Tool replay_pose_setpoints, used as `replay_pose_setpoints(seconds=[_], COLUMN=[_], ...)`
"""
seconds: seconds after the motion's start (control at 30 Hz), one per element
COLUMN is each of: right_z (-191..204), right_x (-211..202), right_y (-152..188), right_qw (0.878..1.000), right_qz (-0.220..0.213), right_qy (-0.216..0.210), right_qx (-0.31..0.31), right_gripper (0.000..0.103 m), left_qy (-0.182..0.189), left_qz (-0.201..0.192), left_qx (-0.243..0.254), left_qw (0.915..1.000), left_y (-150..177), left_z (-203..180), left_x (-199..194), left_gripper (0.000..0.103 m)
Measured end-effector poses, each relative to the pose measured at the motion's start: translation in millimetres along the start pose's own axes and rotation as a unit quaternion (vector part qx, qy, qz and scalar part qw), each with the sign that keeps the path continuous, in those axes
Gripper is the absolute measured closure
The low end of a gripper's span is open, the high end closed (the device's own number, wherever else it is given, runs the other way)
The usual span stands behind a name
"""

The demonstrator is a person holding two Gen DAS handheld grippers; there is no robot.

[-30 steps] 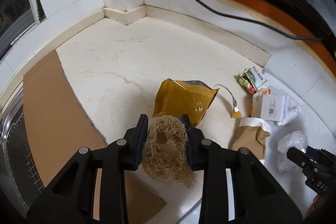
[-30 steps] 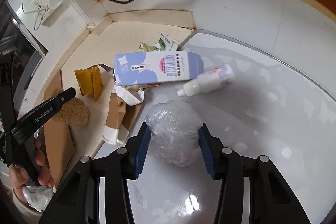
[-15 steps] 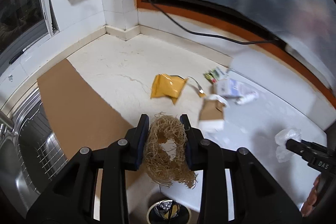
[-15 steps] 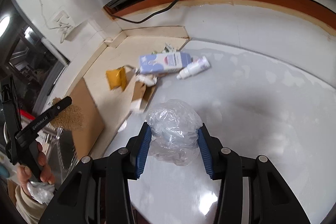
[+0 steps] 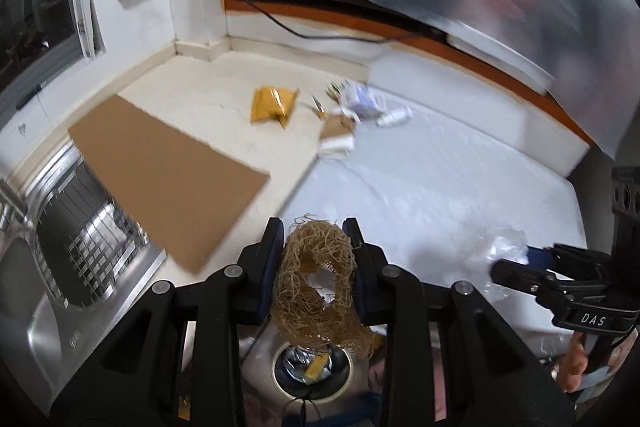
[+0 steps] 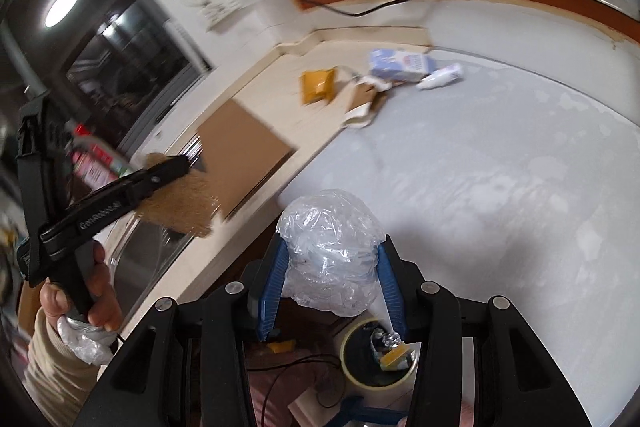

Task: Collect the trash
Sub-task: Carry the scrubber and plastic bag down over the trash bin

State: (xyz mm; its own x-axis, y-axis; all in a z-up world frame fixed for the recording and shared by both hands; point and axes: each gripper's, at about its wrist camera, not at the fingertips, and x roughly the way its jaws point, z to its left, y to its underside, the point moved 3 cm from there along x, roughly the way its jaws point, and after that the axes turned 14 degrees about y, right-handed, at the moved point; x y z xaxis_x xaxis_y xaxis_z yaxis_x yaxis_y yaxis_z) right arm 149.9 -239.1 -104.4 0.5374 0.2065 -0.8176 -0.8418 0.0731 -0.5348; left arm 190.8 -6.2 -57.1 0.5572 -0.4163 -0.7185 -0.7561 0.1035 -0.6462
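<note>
My left gripper [image 5: 314,243] is shut on a tan fibrous scrubber [image 5: 320,279], which hangs beyond the counter's front edge above a round trash bin [image 5: 314,371] on the floor. My right gripper [image 6: 330,259] is shut on a crumpled clear plastic bag [image 6: 332,247], also past the counter edge, with the bin [image 6: 378,355] below and slightly right. In the right wrist view the left gripper [image 6: 176,167] with the scrubber [image 6: 182,203] shows at left, held by a hand. Far back on the counter lie a yellow pouch [image 5: 272,103], a brown paper bag [image 5: 338,131], a blue-white carton [image 6: 400,65] and a small white bottle [image 6: 442,75].
A brown cardboard sheet [image 5: 168,167] lies on the cream counter beside a steel sink [image 5: 76,247] with a wire rack. A white mat [image 5: 440,187] covers the right half of the counter. A black cable [image 5: 320,35] runs along the back wall.
Both grippers have pulled back from the counter and risen, each keeping its load. The trash pile has shrunk into the distance and the floor bin has come into view below them.
</note>
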Motion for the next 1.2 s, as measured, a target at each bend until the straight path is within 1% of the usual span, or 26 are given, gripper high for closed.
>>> replay_pose_setpoints(seconds=[0.13,0.27,0.37,0.5,0.6,0.67,0.73,0.8,0.87,0.93,1.0,1.07,1.13,1.2], right_z=[29,51,62,75,79,78,75,68,62,58,54,49,46,50], right_x=[-12,-9,0,24,51,71,93,119,142,169,200,227,253,272], right_y=[36,73,104,143,173,192,208,222,233,249,269,286,304,316], right_qw=[0.999,0.998,0.997,0.993,0.991,0.990,0.990,0.991,0.990,0.986,0.982,0.978,0.972,0.964], right_qz=[-0.011,-0.014,-0.011,-0.002,0.013,0.025,0.037,0.054,0.061,0.077,0.106,0.134,0.163,0.183], right_qy=[-0.004,0.004,0.012,0.036,0.047,0.053,0.060,0.065,0.081,0.100,0.110,0.114,0.122,0.135], right_qx=[-0.032,-0.062,-0.078,-0.114,-0.129,-0.125,-0.120,-0.107,-0.100,-0.108,-0.112,-0.107,-0.114,-0.139], right_gripper=[0.059,0.059,0.059,0.059,0.059,0.059,0.059,0.058,0.058,0.058,0.058,0.058,0.058,0.058], left_qy=[0.012,0.006,0.003,-0.005,-0.006,-0.005,-0.011,-0.006,-0.006,-0.011,-0.014,-0.016,-0.019,-0.021], left_qz=[0.013,0.022,0.029,0.046,0.053,0.059,0.068,0.076,0.085,0.107,0.133,0.150,0.167,0.182], left_qx=[-0.006,-0.012,-0.026,-0.034,-0.037,-0.045,-0.055,-0.063,-0.067,-0.076,-0.091,-0.105,-0.114,-0.117], left_qw=[0.9998,0.9997,0.9992,0.9984,0.9979,0.9972,0.9961,0.9952,0.9941,0.9913,0.9869,0.9830,0.9791,0.9760], left_y=[43,87,125,167,205,226,251,271,292,314,337,355,372,386], left_z=[-4,-2,5,15,20,25,33,40,49,60,70,78,85,90], left_x=[-5,-1,7,25,44,56,72,87,104,127,148,164,181,194], left_gripper=[0.076,0.076,0.076,0.076,0.076,0.076,0.076,0.076,0.076,0.076,0.076,0.076,0.076,0.076])
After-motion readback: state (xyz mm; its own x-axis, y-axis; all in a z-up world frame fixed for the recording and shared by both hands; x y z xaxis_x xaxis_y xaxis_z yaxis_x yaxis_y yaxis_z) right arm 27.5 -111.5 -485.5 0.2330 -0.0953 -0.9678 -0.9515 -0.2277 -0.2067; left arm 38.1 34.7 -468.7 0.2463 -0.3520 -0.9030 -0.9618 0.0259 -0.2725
